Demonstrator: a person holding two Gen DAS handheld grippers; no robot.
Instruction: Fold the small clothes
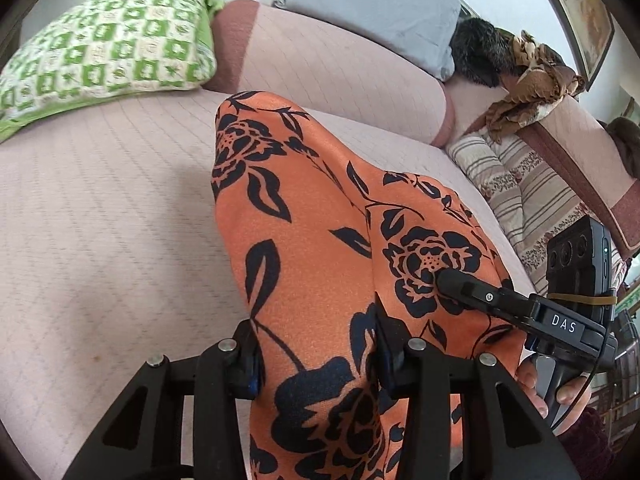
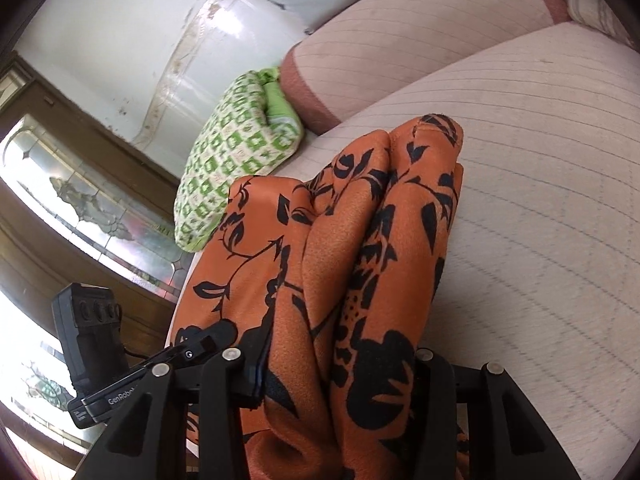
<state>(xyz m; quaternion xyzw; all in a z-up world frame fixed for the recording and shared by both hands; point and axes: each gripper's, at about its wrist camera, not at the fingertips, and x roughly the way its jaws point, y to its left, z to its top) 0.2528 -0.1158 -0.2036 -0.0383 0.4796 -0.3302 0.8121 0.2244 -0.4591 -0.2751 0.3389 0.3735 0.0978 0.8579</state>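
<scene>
Gripping an orange satin garment printed with black flowers (image 1: 304,240), both the left gripper (image 1: 316,364) and right gripper (image 2: 340,376) pinch bunched cloth above a pale pink quilted sofa seat (image 1: 100,208). Judged mid-fold: next, lay the fabric flat and aligned.

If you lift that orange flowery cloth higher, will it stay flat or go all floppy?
Probably floppy: the orange floral cloth already bunches into soft folds between both tools, left tool and right tool. It looks thin, so likely light. Its slight sheen hints it may slip.
</scene>
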